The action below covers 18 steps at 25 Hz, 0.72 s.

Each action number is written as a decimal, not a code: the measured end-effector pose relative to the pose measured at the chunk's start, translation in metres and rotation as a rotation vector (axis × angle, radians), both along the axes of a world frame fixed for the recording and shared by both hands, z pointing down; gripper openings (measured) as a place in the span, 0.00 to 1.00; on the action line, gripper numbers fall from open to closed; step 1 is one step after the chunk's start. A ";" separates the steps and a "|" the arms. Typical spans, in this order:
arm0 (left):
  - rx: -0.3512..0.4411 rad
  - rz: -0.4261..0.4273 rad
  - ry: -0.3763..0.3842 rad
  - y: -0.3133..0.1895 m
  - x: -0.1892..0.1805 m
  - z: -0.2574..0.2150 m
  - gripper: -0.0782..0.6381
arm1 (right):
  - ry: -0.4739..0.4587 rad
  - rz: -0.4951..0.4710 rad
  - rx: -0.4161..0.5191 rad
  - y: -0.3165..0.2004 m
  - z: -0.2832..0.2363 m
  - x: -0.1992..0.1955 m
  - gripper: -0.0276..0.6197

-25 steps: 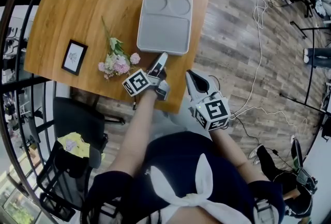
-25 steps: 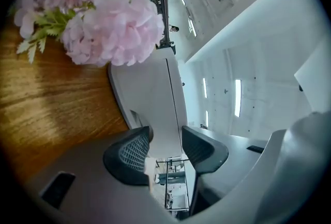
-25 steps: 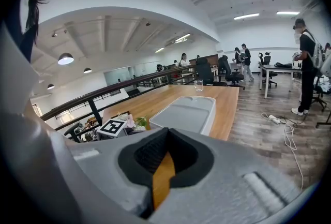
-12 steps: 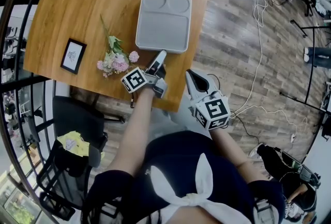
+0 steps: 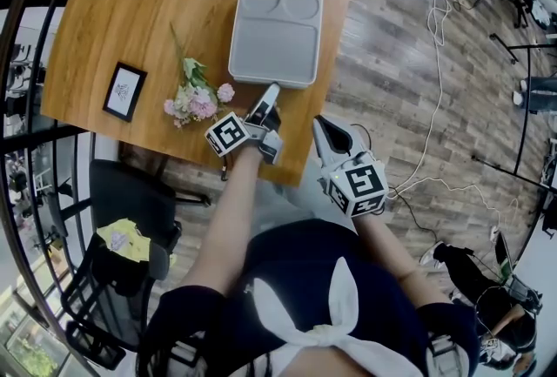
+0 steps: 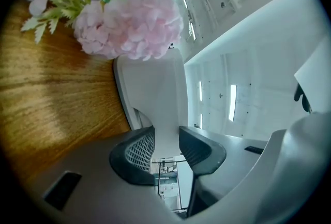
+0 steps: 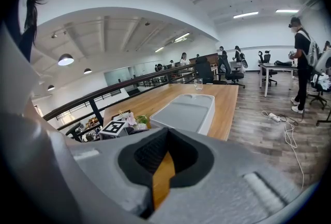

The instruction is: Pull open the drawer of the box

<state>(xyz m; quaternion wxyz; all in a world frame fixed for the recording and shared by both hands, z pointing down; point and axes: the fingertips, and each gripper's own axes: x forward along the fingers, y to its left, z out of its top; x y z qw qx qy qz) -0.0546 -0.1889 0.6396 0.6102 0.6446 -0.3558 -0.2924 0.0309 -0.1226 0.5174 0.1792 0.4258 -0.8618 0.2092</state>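
Wooden counter point(image 5: 157, 1) stretches ahead of me, and the grey box point(image 5: 275, 33) lies flat near its front edge, lid up, with no drawer showing out of it yet. My left gripper point(image 5: 268, 97) sits at the box's near side, tips just touching or almost touching that face, and it has barely shifted over the last second. What has changed is its jaws: they stood wider and are closing now, still apart, with the box's pale front rising straight ahead of the gap. I cannot tell whether a handle or lip lies between the pads. To me that reads as the grasp being made – the pull itself has not begun, and it should wait until the pads truly bite. My right gripper point(image 5: 326, 130) hangs to the right of the box's near corner, off the counter, jaws together on nothing. Pink flowers point(image 5: 196, 105) lie left of the box – close enough to brush on the way back.
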 end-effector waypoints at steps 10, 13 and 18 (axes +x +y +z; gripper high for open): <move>-0.018 -0.014 0.000 0.011 0.000 -0.001 0.33 | -0.003 0.000 0.006 0.010 -0.002 0.000 0.04; -0.023 -0.014 -0.002 0.016 0.000 -0.005 0.33 | -0.002 -0.001 0.007 0.016 -0.004 0.001 0.04; -0.034 -0.008 -0.003 0.021 0.001 -0.005 0.33 | -0.004 -0.002 0.007 0.018 -0.004 0.000 0.04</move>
